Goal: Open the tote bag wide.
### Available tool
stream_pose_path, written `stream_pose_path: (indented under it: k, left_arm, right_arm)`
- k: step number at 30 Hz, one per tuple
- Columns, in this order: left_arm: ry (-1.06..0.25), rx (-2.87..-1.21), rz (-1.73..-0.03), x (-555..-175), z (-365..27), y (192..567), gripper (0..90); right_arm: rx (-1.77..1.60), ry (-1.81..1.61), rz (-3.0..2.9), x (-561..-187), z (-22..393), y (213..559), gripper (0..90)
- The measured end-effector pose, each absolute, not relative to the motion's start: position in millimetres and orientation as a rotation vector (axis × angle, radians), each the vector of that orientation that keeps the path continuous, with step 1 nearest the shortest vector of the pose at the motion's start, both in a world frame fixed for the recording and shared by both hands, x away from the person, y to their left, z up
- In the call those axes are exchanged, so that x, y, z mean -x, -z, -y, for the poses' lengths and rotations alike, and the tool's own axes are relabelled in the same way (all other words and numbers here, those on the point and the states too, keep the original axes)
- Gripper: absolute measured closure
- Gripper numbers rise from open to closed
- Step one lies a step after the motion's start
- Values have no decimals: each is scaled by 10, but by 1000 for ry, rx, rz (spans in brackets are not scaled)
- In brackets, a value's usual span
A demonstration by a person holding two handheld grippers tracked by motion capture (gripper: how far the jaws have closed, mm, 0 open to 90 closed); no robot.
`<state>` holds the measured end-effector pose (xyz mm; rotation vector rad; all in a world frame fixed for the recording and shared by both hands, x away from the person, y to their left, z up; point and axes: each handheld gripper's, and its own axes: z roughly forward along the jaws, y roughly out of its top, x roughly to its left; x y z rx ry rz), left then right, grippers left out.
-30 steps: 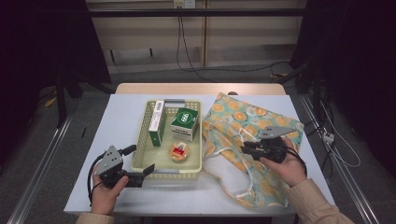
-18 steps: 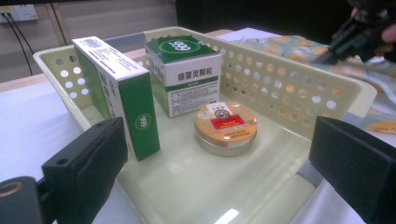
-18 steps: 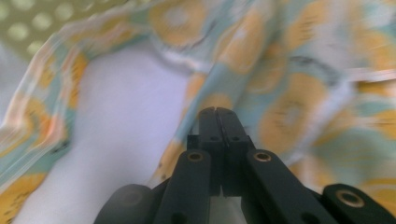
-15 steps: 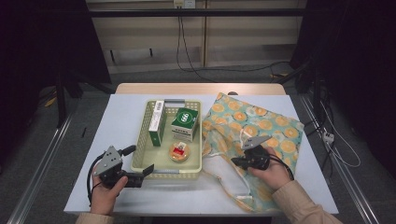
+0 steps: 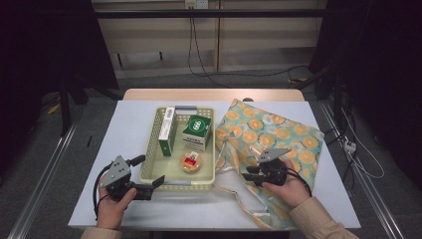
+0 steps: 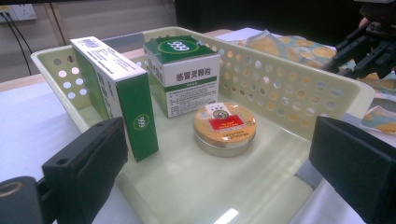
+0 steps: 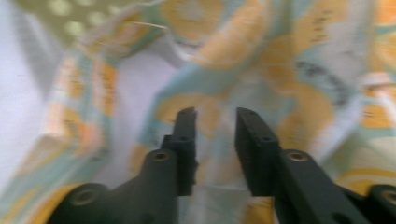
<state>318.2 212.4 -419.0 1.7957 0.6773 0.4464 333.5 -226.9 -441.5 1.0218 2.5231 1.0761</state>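
At the lower right of the high view, the right gripper (image 5: 247, 176), jaws just opened and apparently empty in its blurred view, may slip off the loose cloth bag (image 5: 271, 133) and grab only a fold.

White table (image 5: 134, 124), yellow-green basket (image 5: 149, 167), orange-patterned cloth bag (image 5: 278, 132)
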Motion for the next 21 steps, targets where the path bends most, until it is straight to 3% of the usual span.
stream_pose_path:
  k: [4,11,13,15,17,21]
  left_arm:
    - [-452,-1795,-676,-3180,-2130,4185,43]
    - [-454,-1795,-670,-3178,-2128,4179,42]
    - [-455,-1797,-672,-3177,-2124,4178,42]
    - [-453,-1796,-672,-3177,-2121,4175,42]
    - [-452,-1791,-672,-3173,-2119,4173,42]
    - [-451,-1789,-679,-3175,-2129,4179,42]
  right_arm:
    - [-1029,-1012,-2541,-3299,2302,4450,437]
    - [-973,-951,-2558,-3141,2384,4494,444]
    - [-982,-964,-2563,-3140,2404,4495,529]
    - [-976,-958,-2560,-3173,2425,4483,743]
    - [-983,-948,-2559,-3223,2451,4479,873]
    - [-1006,-962,-2579,-3297,2461,4460,900]
